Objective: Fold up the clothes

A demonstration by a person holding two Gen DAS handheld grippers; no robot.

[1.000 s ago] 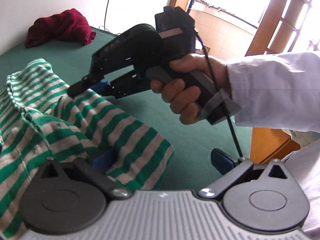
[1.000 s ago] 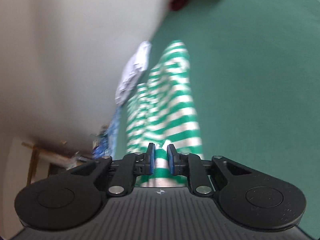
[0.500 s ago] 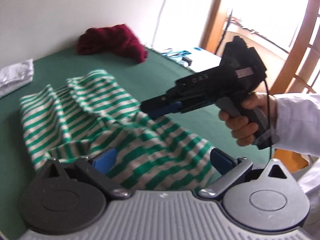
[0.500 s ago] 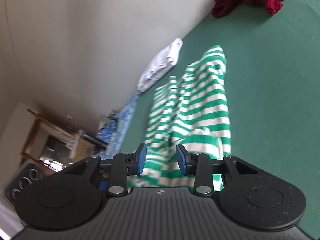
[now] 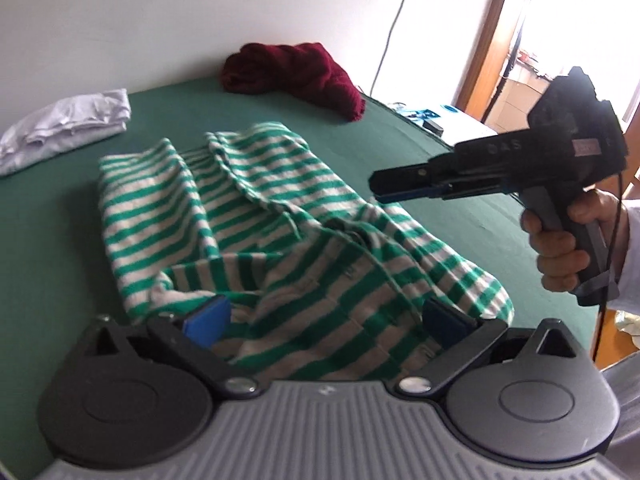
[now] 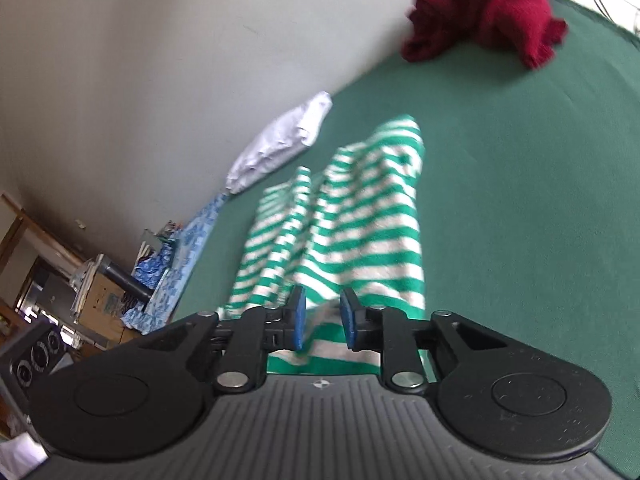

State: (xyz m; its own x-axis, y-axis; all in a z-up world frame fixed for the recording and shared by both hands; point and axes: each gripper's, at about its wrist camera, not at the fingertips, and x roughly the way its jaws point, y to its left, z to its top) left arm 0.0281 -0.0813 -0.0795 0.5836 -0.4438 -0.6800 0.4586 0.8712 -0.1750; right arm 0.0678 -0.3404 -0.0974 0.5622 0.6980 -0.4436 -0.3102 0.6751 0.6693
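The green-and-white striped garment [image 5: 280,240] lies crumpled on the green tabletop [image 5: 52,216], its near edge directly below and between the blue-padded fingers [image 5: 206,316] of the left gripper [image 5: 324,320]. Those fingers stand wide apart, and no fabric is pinched between them. The right gripper [image 6: 322,322], seen in its own view, has its fingers [image 6: 298,320] partly open with a narrow gap; striped cloth shows in the gap, but nothing is gripped. In the left view the right gripper [image 5: 472,176] is held above the garment's right side, clear of the cloth. The garment is a soft knit with even horizontal stripes, bunched into folds and ridges, one rounded edge hanging toward the tabletop's near side. A dark red knitted garment [image 5: 296,72] lies heaped at the far edge, well apart. A folded white cloth [image 5: 68,124] lies near the wall.
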